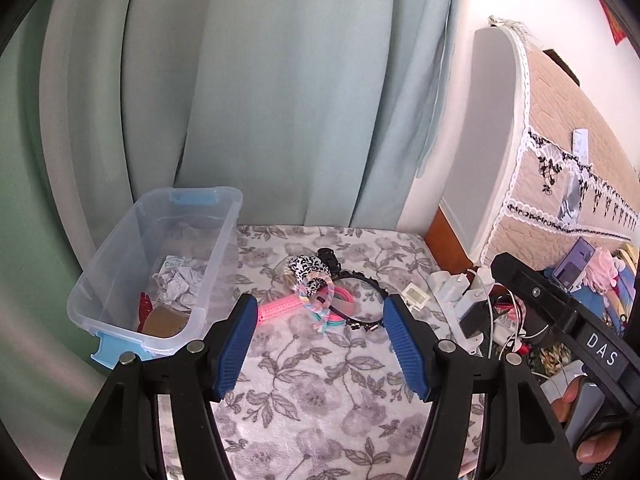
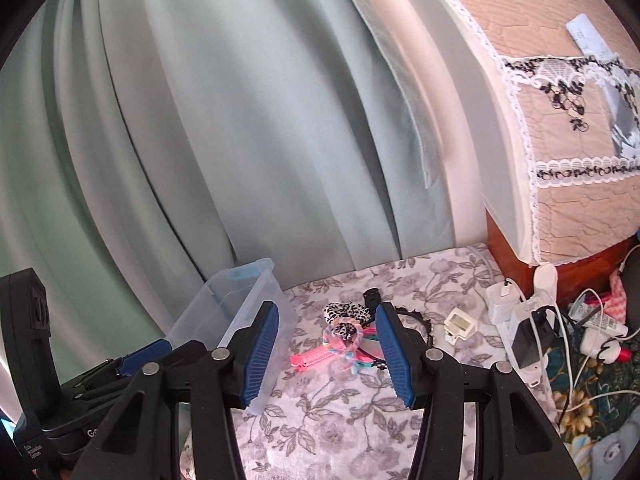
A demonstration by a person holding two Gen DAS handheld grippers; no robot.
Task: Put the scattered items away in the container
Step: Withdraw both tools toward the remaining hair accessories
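Left wrist view: clear plastic container [image 1: 160, 264] with blue latches at left on the floral-covered counter [image 1: 320, 392], holding crumpled paper [image 1: 178, 286] and a red clip [image 1: 145, 308]. Right of it, a pile: pink comb [image 1: 280, 307], black-and-white scrunchie [image 1: 306, 266], braided pastel hair ties [image 1: 324, 308], black headband [image 1: 362, 300]. Left claw [image 1: 320, 320] hangs before the pile, jaws apart, nothing between them. Right claw's body at far right reads "DAS". Right wrist view: container [image 2: 240, 304] left, pile [image 2: 348, 332] ahead between the pads; right claw [image 2: 326, 340] moderately open, empty, touching nothing.
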